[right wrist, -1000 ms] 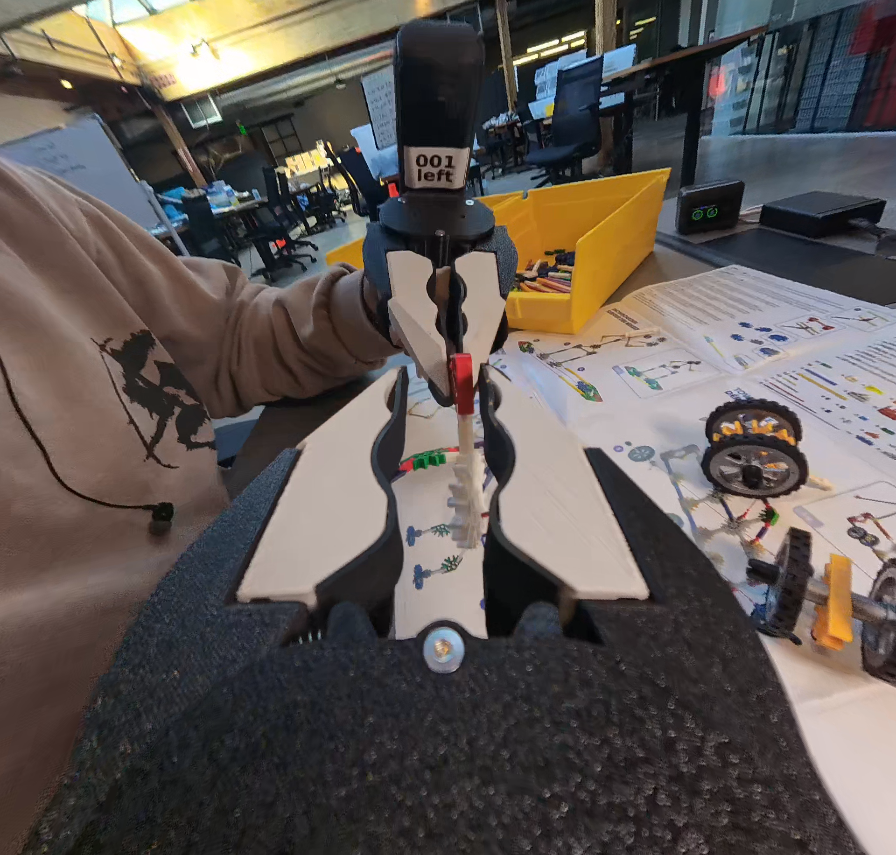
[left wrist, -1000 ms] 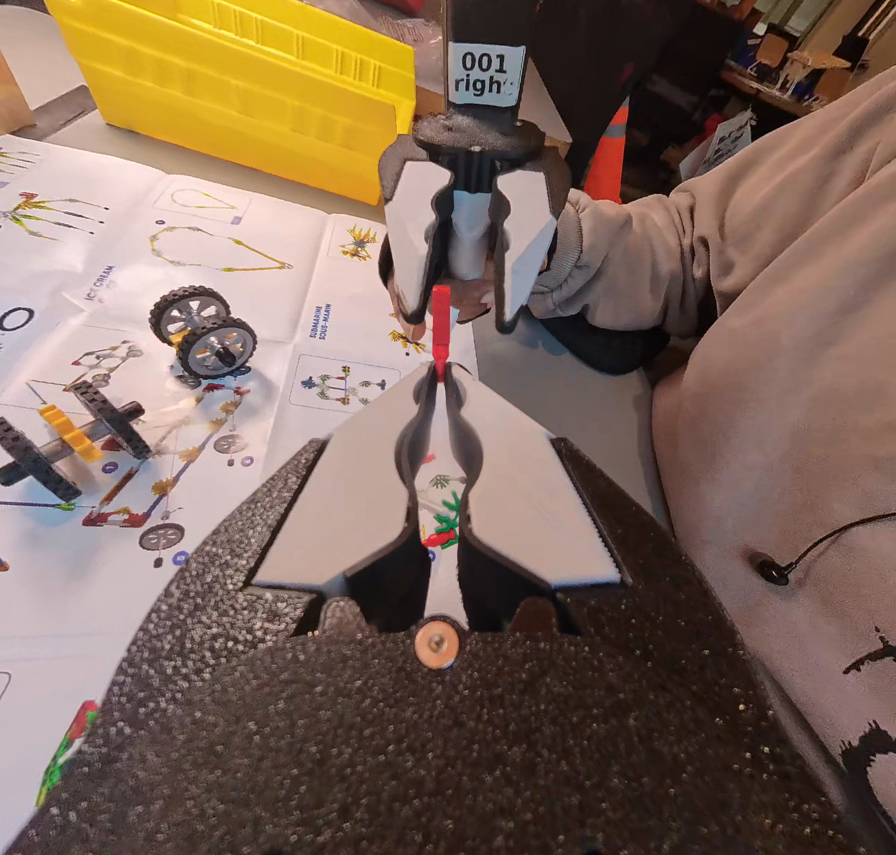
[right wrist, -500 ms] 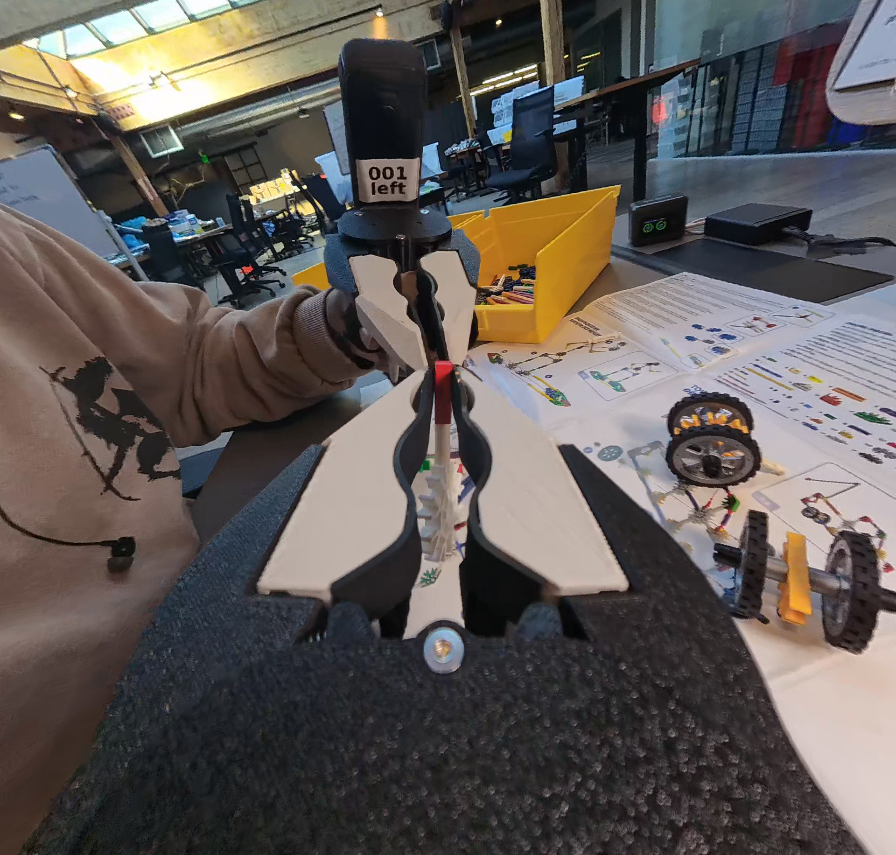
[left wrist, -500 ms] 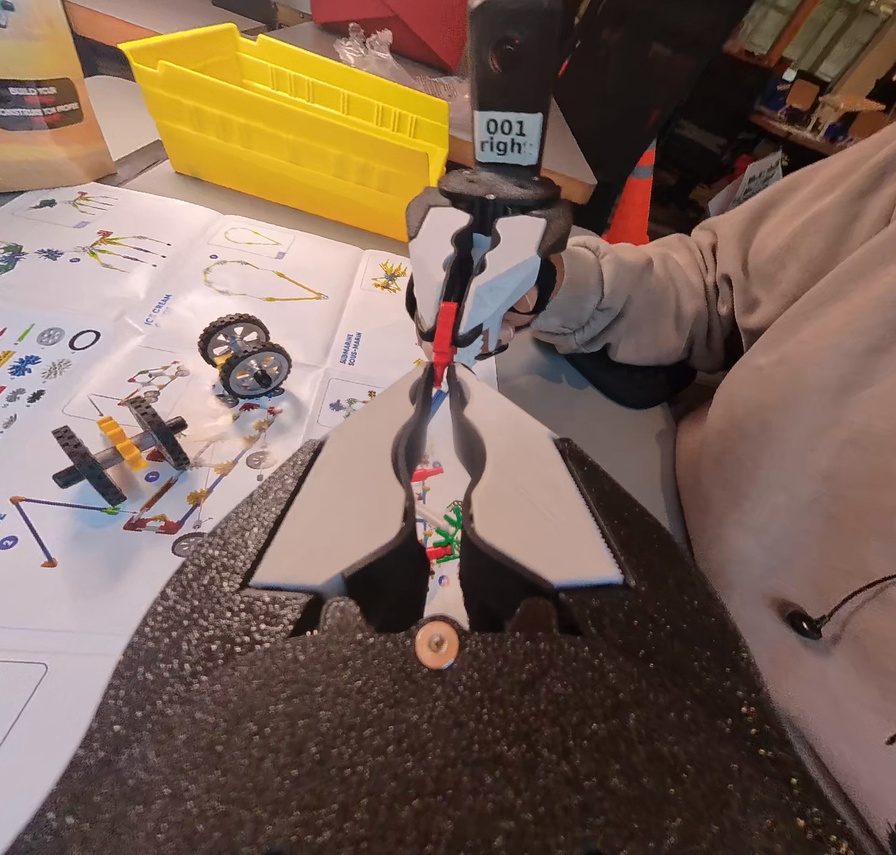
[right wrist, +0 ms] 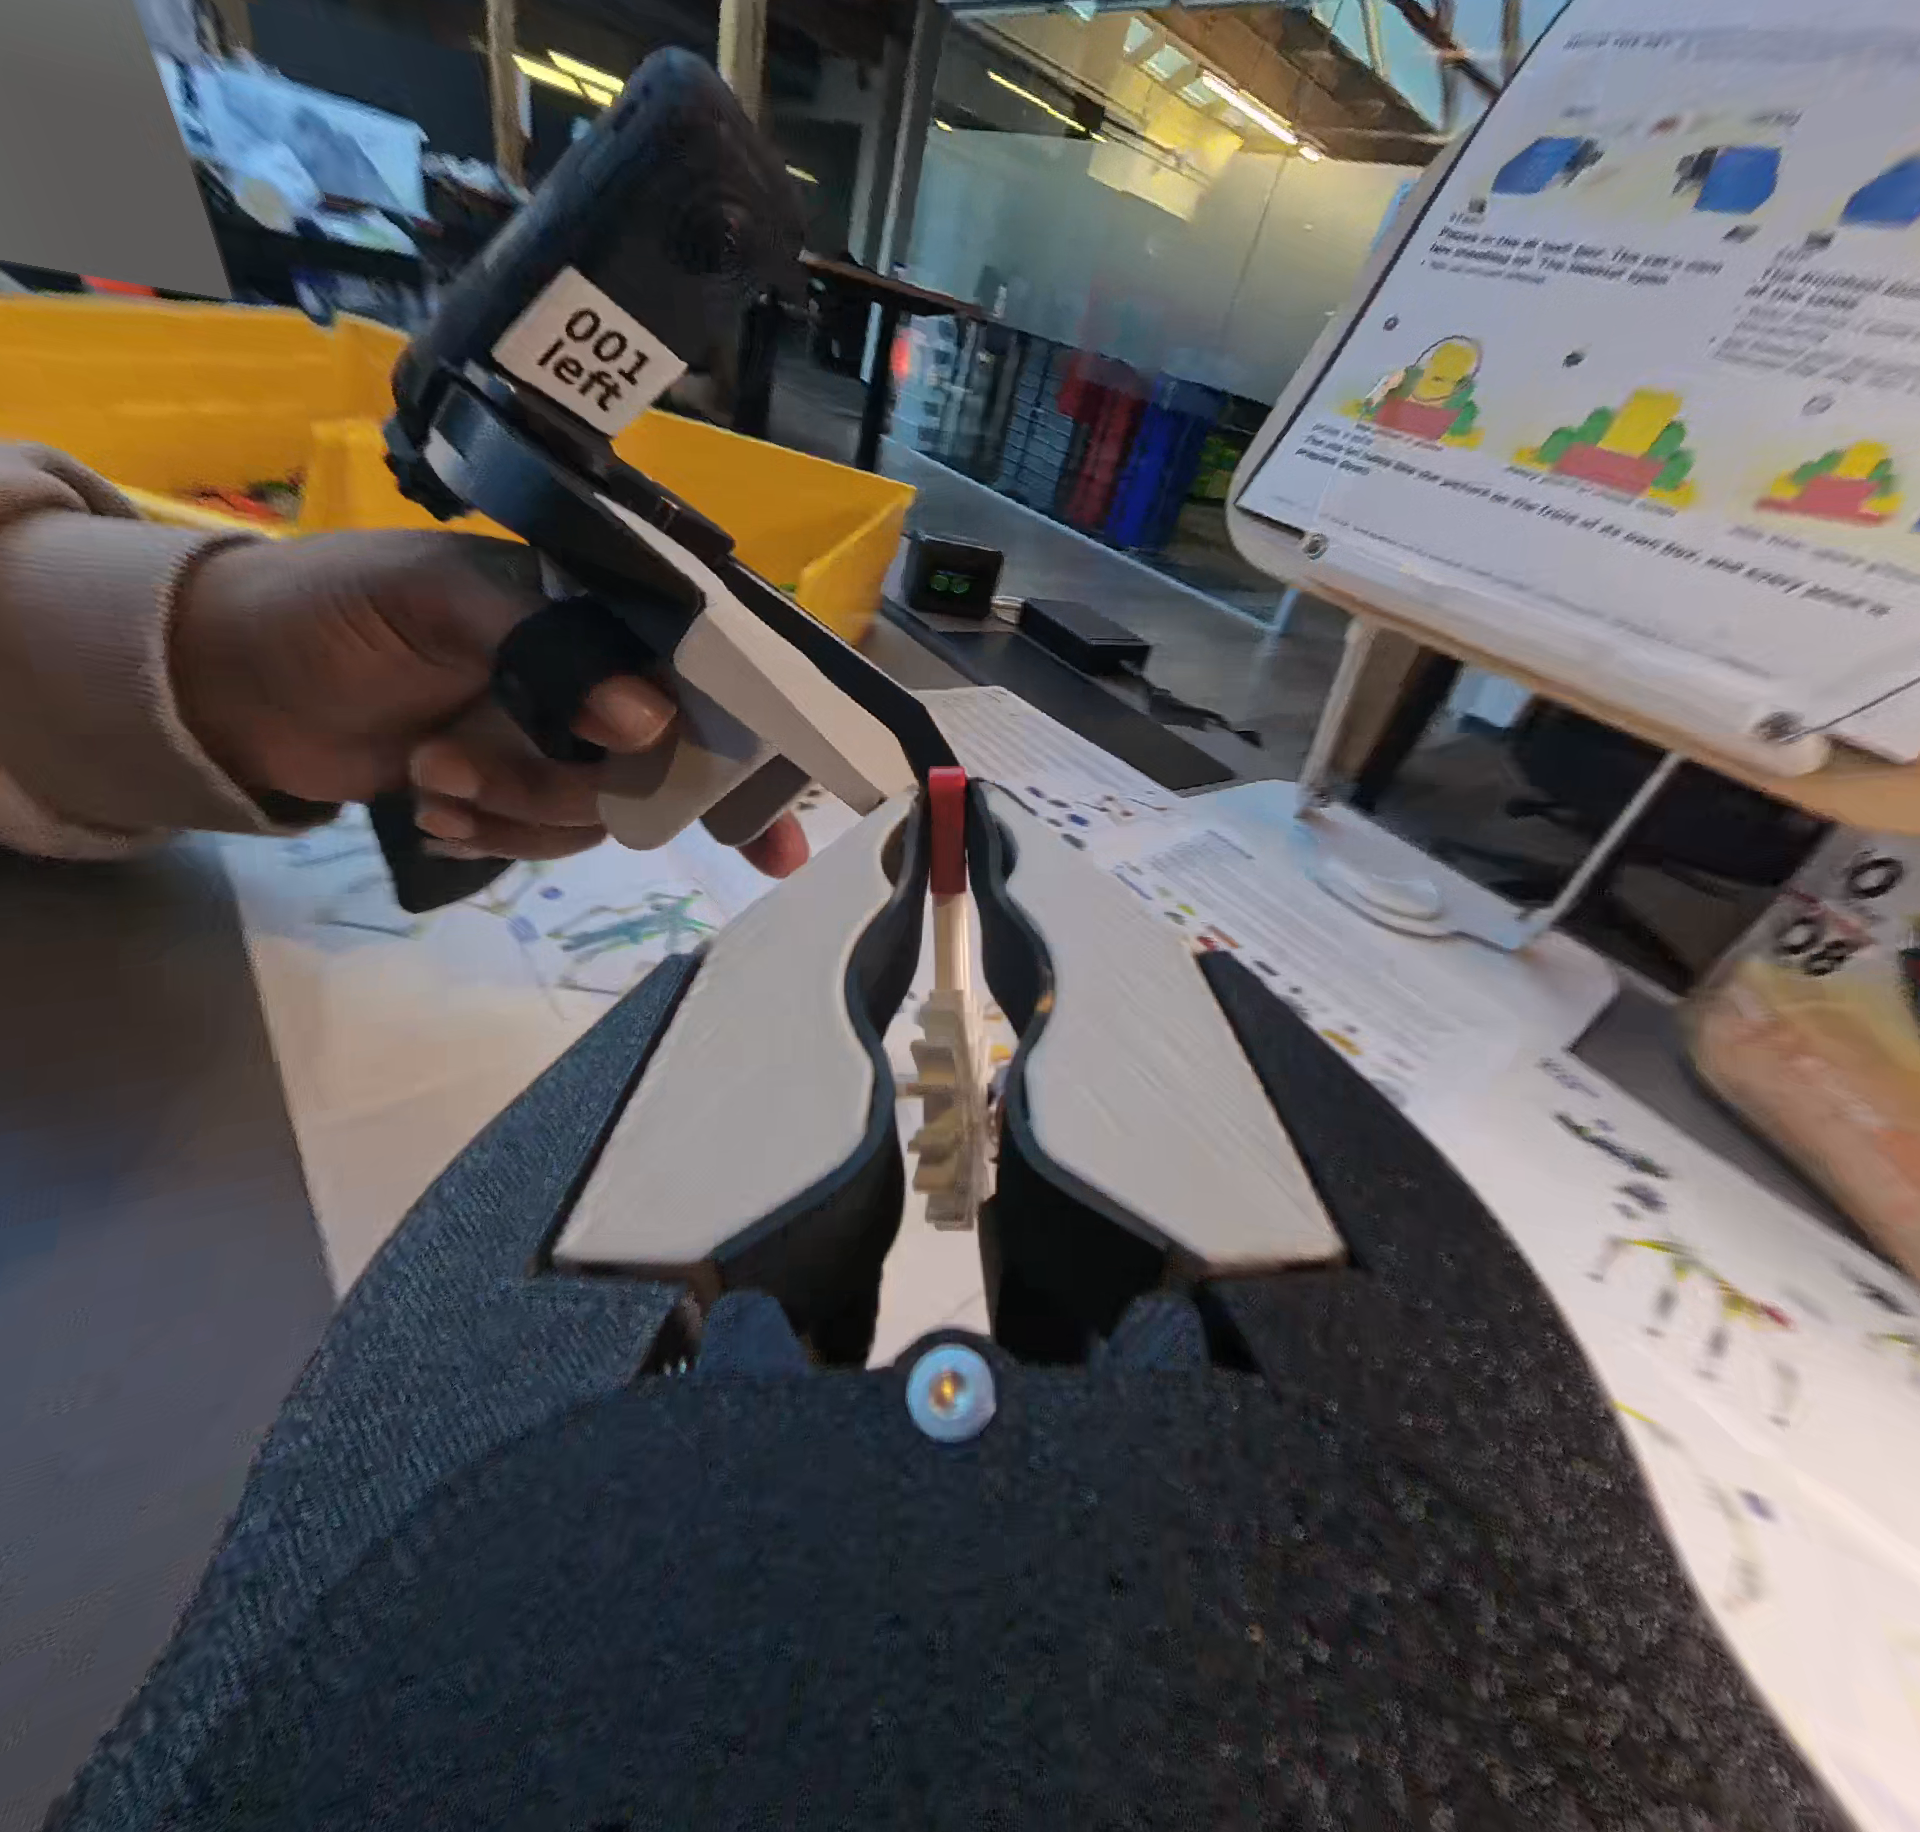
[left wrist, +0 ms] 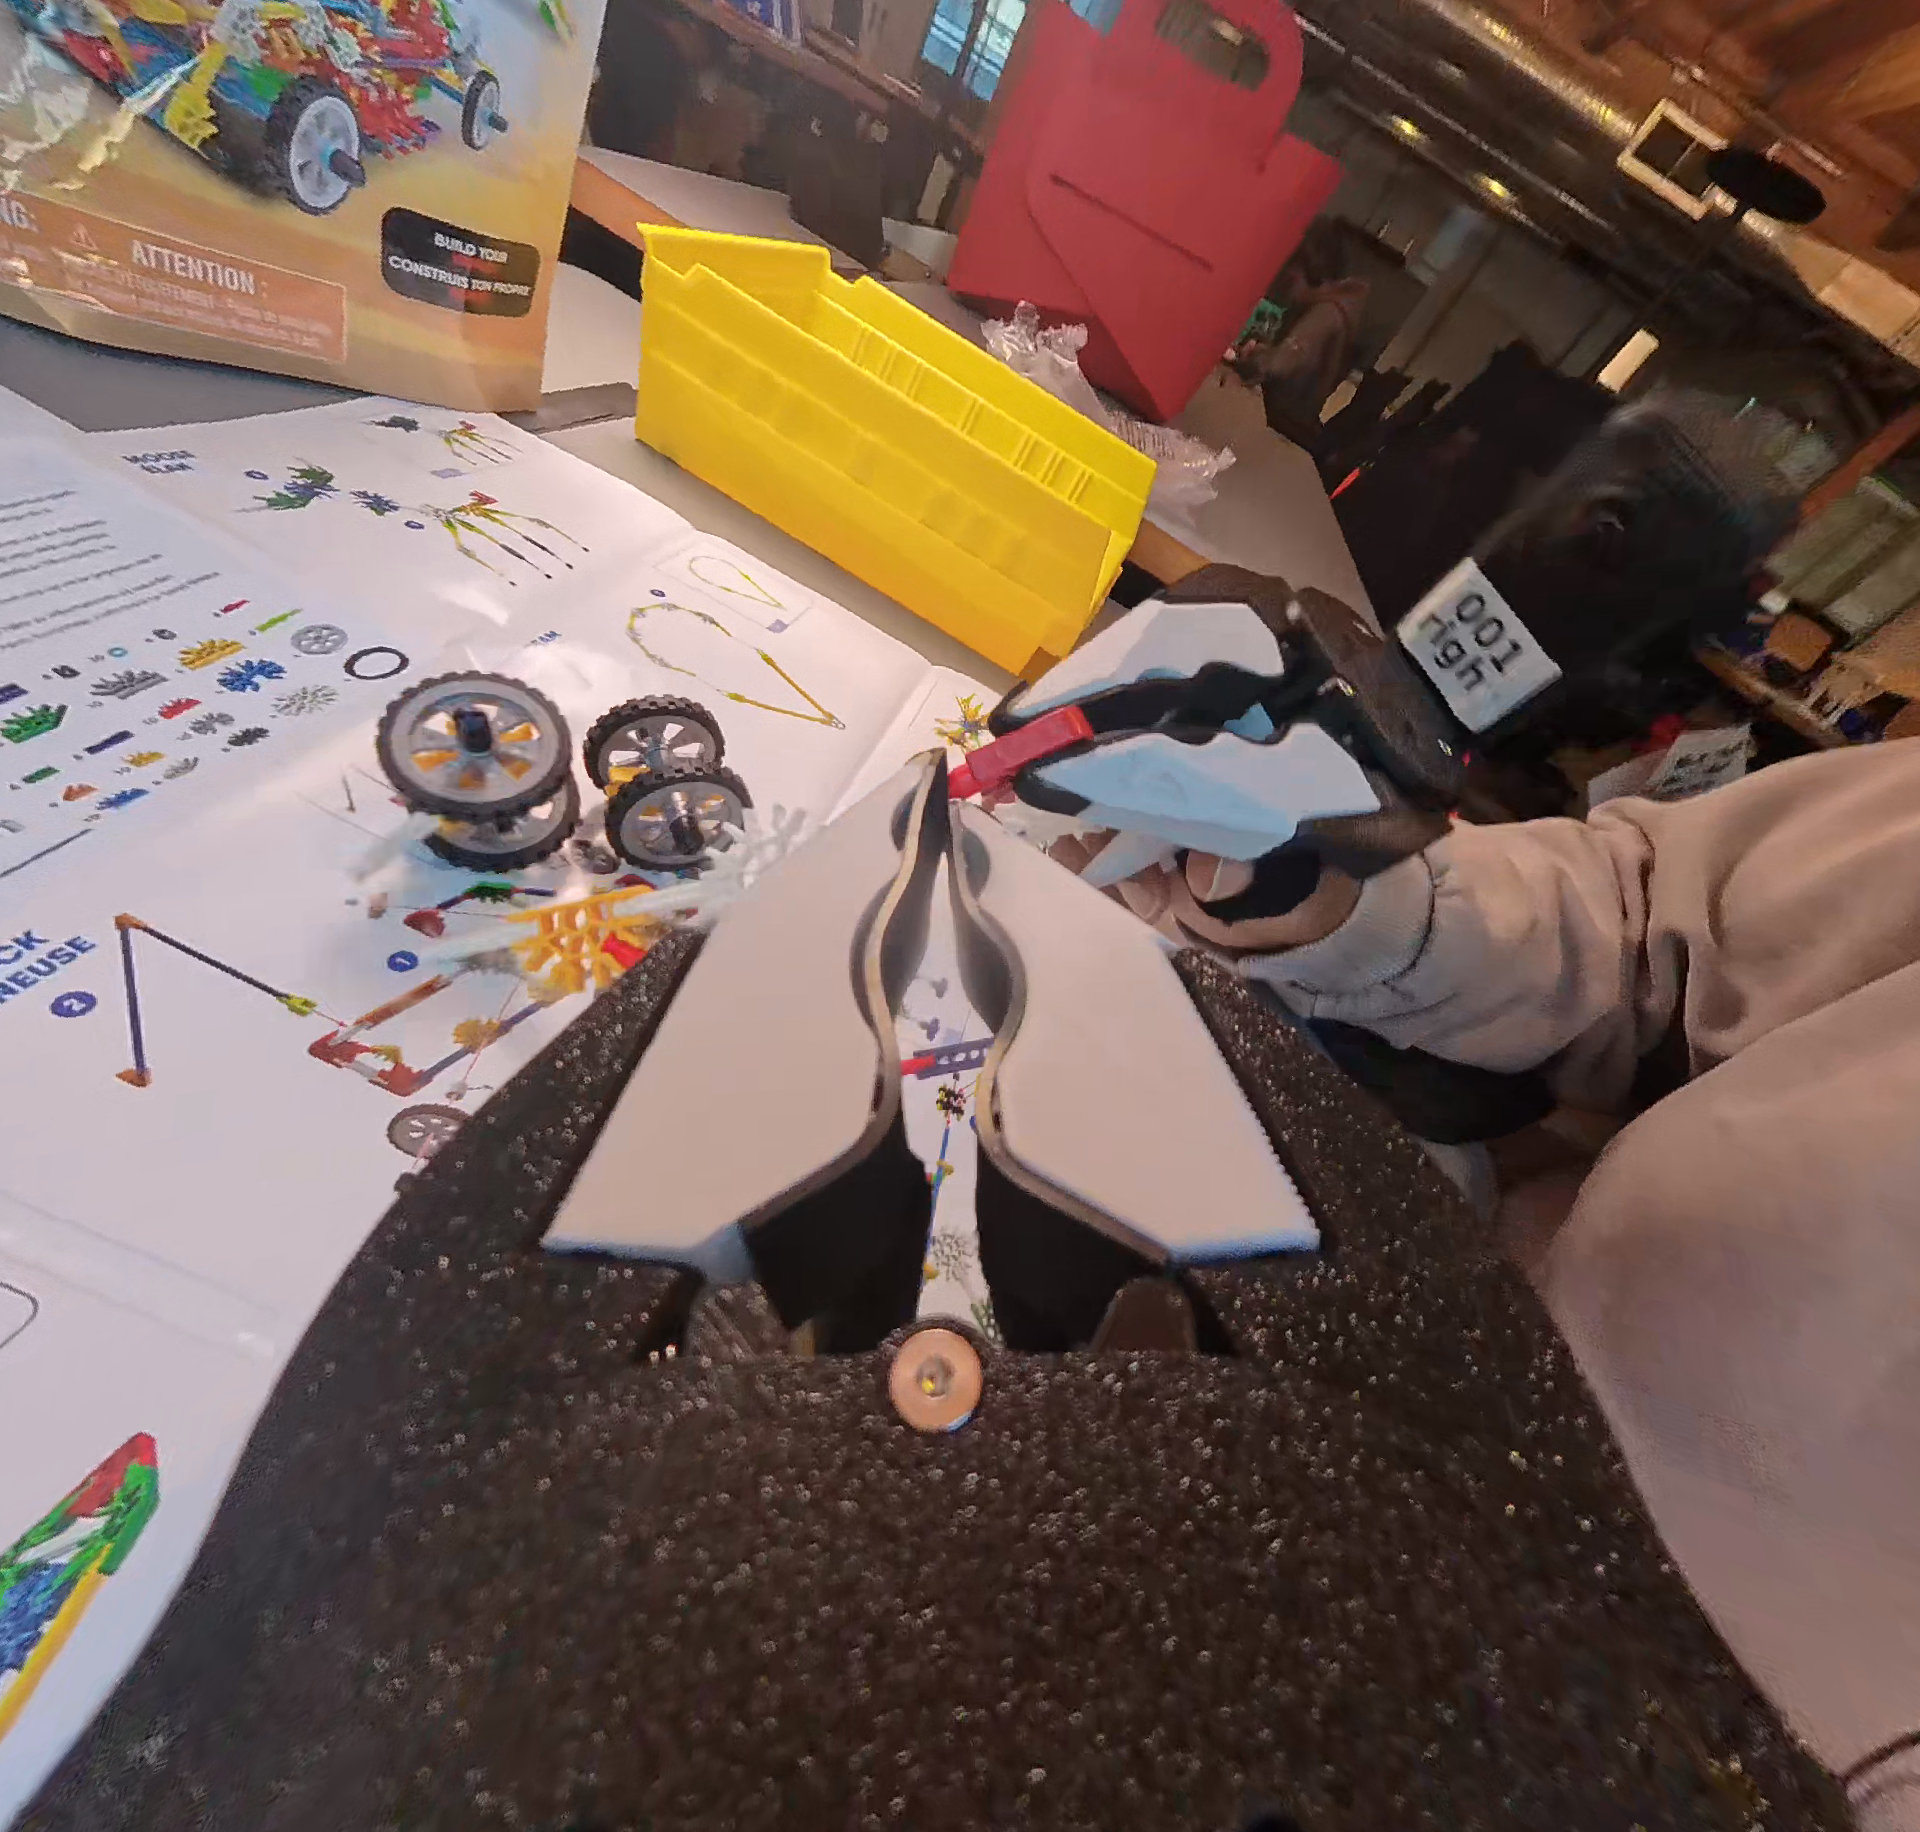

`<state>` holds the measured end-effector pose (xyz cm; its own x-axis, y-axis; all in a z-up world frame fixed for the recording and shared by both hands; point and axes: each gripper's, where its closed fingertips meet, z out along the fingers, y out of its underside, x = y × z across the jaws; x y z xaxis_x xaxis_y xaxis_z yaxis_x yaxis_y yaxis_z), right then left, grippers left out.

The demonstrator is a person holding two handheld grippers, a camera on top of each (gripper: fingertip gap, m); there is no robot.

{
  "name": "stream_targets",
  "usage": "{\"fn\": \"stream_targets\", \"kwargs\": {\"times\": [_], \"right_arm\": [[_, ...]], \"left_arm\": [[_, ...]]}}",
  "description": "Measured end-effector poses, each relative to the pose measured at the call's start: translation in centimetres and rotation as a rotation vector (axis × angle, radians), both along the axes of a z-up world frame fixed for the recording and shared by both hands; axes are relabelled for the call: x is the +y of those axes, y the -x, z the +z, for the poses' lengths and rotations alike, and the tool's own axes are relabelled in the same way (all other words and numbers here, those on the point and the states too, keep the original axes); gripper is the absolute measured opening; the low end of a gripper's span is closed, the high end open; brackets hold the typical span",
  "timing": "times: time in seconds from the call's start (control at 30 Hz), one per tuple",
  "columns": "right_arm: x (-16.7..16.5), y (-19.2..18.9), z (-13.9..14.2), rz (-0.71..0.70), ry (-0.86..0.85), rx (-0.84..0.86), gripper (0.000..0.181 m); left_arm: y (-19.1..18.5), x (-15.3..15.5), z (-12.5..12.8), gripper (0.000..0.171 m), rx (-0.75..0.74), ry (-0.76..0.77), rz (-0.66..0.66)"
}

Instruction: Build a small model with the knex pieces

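From my end, I see printed writing in five places, which I won't repeat. A white label (left wrist: 1475,662) sits on the black body of the right claw (left wrist: 1013,738), and a matching one (right wrist: 588,353) on the left claw (right wrist: 902,783). Lettering also covers the toy box (left wrist: 291,255), the instruction sheet (left wrist: 156,577) on the tabletop, and, blurred, the propped-up instruction board (right wrist: 1621,411).

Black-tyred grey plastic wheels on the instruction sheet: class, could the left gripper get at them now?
Probably yes. The black-tyred grey wheels lie uncovered on the white instruction sheet, left of the left gripper, with nothing between them; its shut jaws would need opening first.
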<state>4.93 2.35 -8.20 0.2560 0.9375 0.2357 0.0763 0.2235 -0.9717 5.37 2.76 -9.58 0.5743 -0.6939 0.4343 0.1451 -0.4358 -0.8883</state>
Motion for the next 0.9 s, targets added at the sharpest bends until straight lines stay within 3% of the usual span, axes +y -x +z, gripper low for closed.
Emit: {"fn": "stream_targets", "kwargs": {"times": [0.1, 0.17, 0.3, 0.4, 0.53, 0.6, 0.73, 0.9], "right_arm": [[-0.5, -0.5, 0.6, 0.210, 0.281, 0.118, 0.004], [-0.6, -0.9, 1.0, 0.277, 0.380, 0.166, 0.003], [-1.7, -0.9, 1.4, 0.375, 0.442, 0.198, 0.003], [-2.3, -0.8, 1.7, 0.442, 0.513, 0.226, 0.004], [-2.4, -1.1, 2.1, 0.480, 0.578, 0.265, 0.003], [-1.8, -1.0, 2.1, 0.439, 0.592, 0.262, 0.004], [-0.4, -1.0, 1.4, 0.264, 0.442, 0.188, 0.006], [0.1, -1.1, 1.7, 0.117, 0.245, 0.129, 0.007]], "left_arm": [[0.1, -1.0, 0.8, 0.000, 0.078, -0.109, -0.080], [0.4, -1.4, 1.3, 0.004, 0.118, -0.175, -0.097], [-0.1, -2.5, 1.2, 0.015, 0.156, -0.207, -0.174], [-0.9, -3.3, 1.3, 0.002, 0.144, -0.211, -0.227], [-1.3, -3.5, 1.6, 0.000, 0.101, -0.196, -0.237], [-1.3, -3.1, 1.7, 0.001, 0.025, -0.147, -0.211], [-1.4, -1.9, 1.3, 0.000, -0.092, -0.047, -0.126], [-1.6, -1.5, 1.3, 0.000, 0.037, -0.095, -0.017]]}}
